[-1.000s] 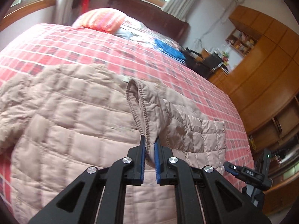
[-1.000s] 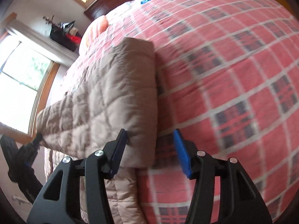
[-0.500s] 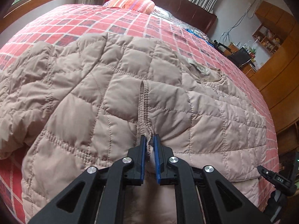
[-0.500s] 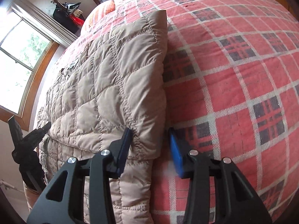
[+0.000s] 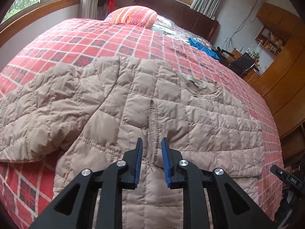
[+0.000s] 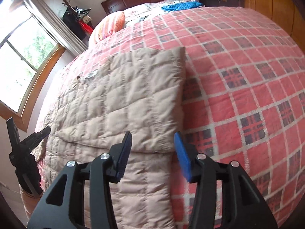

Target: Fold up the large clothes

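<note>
A beige quilted jacket (image 5: 133, 105) lies spread on the red plaid bed (image 5: 114, 40), its neck label toward the headboard. My left gripper (image 5: 152, 153) is open just above the stitched hem edge (image 5: 153, 122) of the folded-over panel, its blue pads on either side of it. In the right wrist view the jacket (image 6: 124, 99) has one side folded over flat. My right gripper (image 6: 153, 148) is open over the folded panel's near corner, nothing between its fingers. The left gripper (image 6: 28, 139) shows at the far left of that view.
An orange striped pillow (image 5: 133, 16) and a blue cloth (image 5: 202, 46) lie near the dark headboard (image 5: 177, 7). Windows run along the left wall. Wooden cabinets (image 5: 282, 72) and a cluttered desk stand to the right of the bed.
My left gripper carried the jacket edge over, laid it flat and opened, letting it go. My right gripper opened wider and drew back from the folded corner.
</note>
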